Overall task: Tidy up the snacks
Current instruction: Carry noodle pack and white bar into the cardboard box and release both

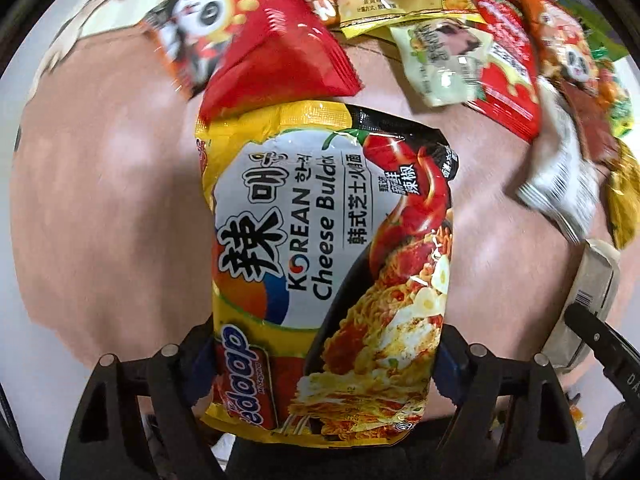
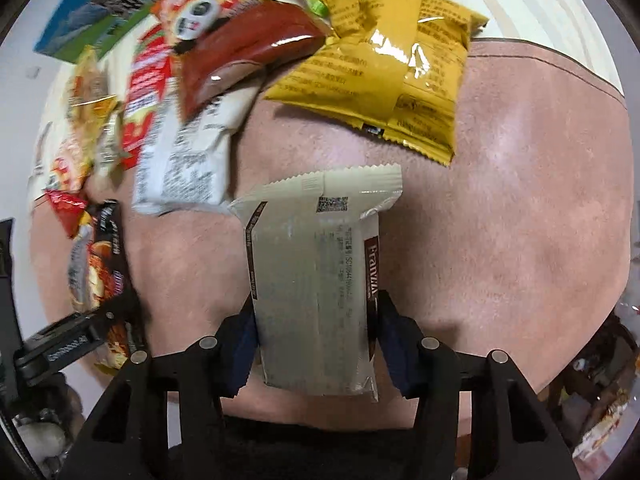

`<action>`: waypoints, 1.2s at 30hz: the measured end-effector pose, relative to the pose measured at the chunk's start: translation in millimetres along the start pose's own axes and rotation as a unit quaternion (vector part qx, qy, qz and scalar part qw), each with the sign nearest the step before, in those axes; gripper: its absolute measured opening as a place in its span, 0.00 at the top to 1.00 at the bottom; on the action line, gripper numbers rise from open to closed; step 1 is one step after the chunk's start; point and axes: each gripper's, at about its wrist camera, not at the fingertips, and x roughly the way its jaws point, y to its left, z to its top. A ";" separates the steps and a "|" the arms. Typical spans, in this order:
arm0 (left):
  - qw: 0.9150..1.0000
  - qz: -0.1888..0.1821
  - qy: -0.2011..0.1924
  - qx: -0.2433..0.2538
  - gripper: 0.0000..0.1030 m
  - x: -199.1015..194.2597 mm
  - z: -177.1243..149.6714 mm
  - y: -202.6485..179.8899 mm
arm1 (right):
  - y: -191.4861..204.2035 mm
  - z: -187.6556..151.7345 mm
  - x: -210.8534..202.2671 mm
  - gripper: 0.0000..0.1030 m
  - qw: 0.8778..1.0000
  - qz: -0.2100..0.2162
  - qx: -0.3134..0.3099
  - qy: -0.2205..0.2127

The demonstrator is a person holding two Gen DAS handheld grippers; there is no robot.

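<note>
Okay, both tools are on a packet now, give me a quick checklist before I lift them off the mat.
1. Left tool straddles the noodle packet: ok.
2. Left pads pressing the packet: cannot tell, its edges hide them.
3. Right tool straddles the cream wafer packet: ok, blue pads at both long edges.
4. Right grip firm enough to lift: cannot tell.
5. Noodle packet free of neighbours: not ok, the red panda bag touches or overlaps its far end.
6. Wafer packet free of neighbours: cannot tell; the white packet may touch its far corner.
</note>
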 end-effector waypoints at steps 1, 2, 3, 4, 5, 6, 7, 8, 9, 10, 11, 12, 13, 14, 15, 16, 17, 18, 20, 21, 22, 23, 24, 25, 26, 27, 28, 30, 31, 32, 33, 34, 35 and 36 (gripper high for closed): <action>1.000 0.000 -0.002 -0.002 0.18 -5.9 -3.3 -1.1 | 0.3 -2.1 -2.5 0.45 1.000 0.007 -0.003 0.000; 1.000 -0.002 -0.006 0.000 0.18 -13.9 -7.2 -3.2 | 0.2 -5.3 -5.8 0.45 1.000 0.015 -0.006 -0.001; 1.000 -0.007 -0.012 0.003 0.18 -20.8 -8.2 -4.2 | 6.1 2.5 -12.5 0.45 1.000 0.023 -0.008 -0.002; 1.000 -0.012 -0.024 0.007 0.18 -32.9 -7.4 -7.2 | 7.4 2.0 -16.2 0.45 1.000 0.028 -0.011 -0.005; 0.999 -0.015 -0.031 0.011 0.18 -42.7 -4.9 -8.6 | 8.7 2.1 -20.6 0.45 0.999 0.033 -0.012 -0.007; 0.998 -0.032 -0.044 0.014 0.18 -59.0 -0.9 -14.1 | 10.5 4.5 -30.4 0.45 0.999 0.045 -0.012 -0.011; 0.997 -0.046 -0.054 0.016 0.18 -67.8 2.7 -16.6 | 13.0 7.8 -39.5 0.45 0.998 0.053 -0.010 -0.014; 0.996 -0.058 -0.070 0.022 0.17 -85.1 9.2 -23.3 | 17.0 12.1 -52.5 0.45 0.998 0.059 -0.007 -0.018; 0.994 -0.065 -0.084 0.031 0.17 -100.2 14.7 -28.5 | 28.5 18.6 -76.0 0.45 0.997 0.068 -0.007 -0.026; 0.991 -0.074 -0.103 0.038 0.17 -118.1 22.6 -36.2 | 37.8 26.8 -94.0 0.45 0.996 0.079 -0.007 -0.038; 0.989 -0.081 -0.118 0.044 0.17 -138.5 34.0 -42.7 | 40.9 29.8 -105.7 0.45 0.995 0.088 -0.010 -0.049; 0.985 -0.094 -0.136 0.052 0.17 -158.1 47.3 -52.9 | 49.9 40.2 -118.4 0.45 0.993 0.095 -0.015 -0.063; 0.982 -0.104 -0.145 0.058 0.17 -173.5 60.1 -55.3 | 58.1 54.7 -132.4 0.45 0.991 0.105 -0.020 -0.083; 0.979 -0.115 -0.154 0.061 0.17 -196.7 70.5 -53.8 | 61.5 69.3 -149.1 0.45 0.989 0.111 -0.022 -0.094; 0.976 -0.128 -0.167 0.065 0.17 -212.6 88.4 -63.2 | 65.9 87.7 -167.5 0.45 0.986 0.118 -0.027 -0.116; 0.973 -0.133 -0.173 0.070 0.17 -230.5 99.9 -61.7 | 73.5 102.6 -181.4 0.45 0.983 0.121 -0.031 -0.132; 0.971 -0.136 -0.182 0.076 0.17 -247.6 115.5 -63.0 | 78.7 114.5 -192.6 0.45 0.981 0.124 -0.037 -0.148; 0.969 -0.138 -0.190 0.079 0.17 -268.5 131.7 -57.5 | 88.4 135.1 -204.7 0.45 0.976 0.124 -0.044 -0.170; 0.967 -0.132 -0.202 0.084 0.17 -286.6 158.9 -57.4 | 98.4 161.3 -220.5 0.45 0.972 0.124 -0.053 -0.192; 0.967 -0.133 -0.201 0.084 0.17 -291.5 183.6 -62.9 | 107.0 184.2 -225.0 0.45 0.970 0.124 -0.056 -0.202; 0.968 -0.133 -0.198 0.082 0.17 -291.6 197.0 -63.4 | 112.1 199.4 -226.6 0.45 0.969 0.122 -0.057 -0.206; 0.969 -0.133 -0.193 0.079 0.17 -291.5 215.5 -66.3 | 120.8 218.0 -223.9 0.45 0.969 0.118 -0.062 -0.207; 0.971 -0.134 -0.183 0.073 0.17 -288.4 241.1 -69.2 | 128.4 236.6 -221.3 0.45 0.972 0.113 -0.064 -0.194; 0.972 -0.135 -0.178 0.069 0.17 -298.2 247.5 -71.5 | 132.9 257.8 -217.4 0.45 0.974 0.108 -0.061 -0.192; 0.975 -0.132 -0.169 0.064 0.17 -294.7 267.5 -74.7 | 138.5 274.3 -211.1 0.45 0.975 0.100 -0.066 -0.185; 0.976 -0.128 -0.162 0.063 0.17 -289.5 277.5 -77.9 | 144.2 298.1 -201.0 0.45 0.978 0.089 -0.064 -0.177; 0.978 -0.124 -0.153 0.062 0.17 -281.0 295.7 -82.1 | 146.7 312.3 -193.2 0.45 0.980 0.080 -0.063 -0.172; 0.983 -0.115 -0.133 0.061 0.17 -256.9 321.5 -89.8 | 153.8 342.0 -178.2 0.45 0.984 0.061 -0.063 -0.155; 0.984 -0.114 -0.121 0.058 0.17 -245.8 333.8 -92.0 | 154.6 360.7 -162.3 0.45 0.987 0.047 -0.058 -0.143; 0.986 -0.113 -0.108 0.055 0.17 -234.6 346.5 -94.2 | 154.7 373.8 -151.0 0.45 0.989 0.039 -0.057 -0.132; 0.987 -0.114 -0.098 0.053 0.17 -225.7 352.8 -96.8 | 157.5 384.4 -149.7 0.45 0.990 0.034 -0.054 -0.126; 0.988 -0.116 -0.088 0.051 0.17 -219.3 358.3 -101.3 | 157.9 398.8 -136.6 0.45 0.992 0.025 -0.052 -0.116; 0.989 -0.115 -0.077 0.053 0.17 -209.4 367.8 -104.5 | 154.8 403.6 -136.7 0.45 0.993 0.021 -0.052 -0.108; 0.990 -0.113 -0.070 0.056 0.17 -204.4 373.3 -105.2 | 154.6 407.5 -131.5 0.45 0.994 0.015 -0.051 -0.100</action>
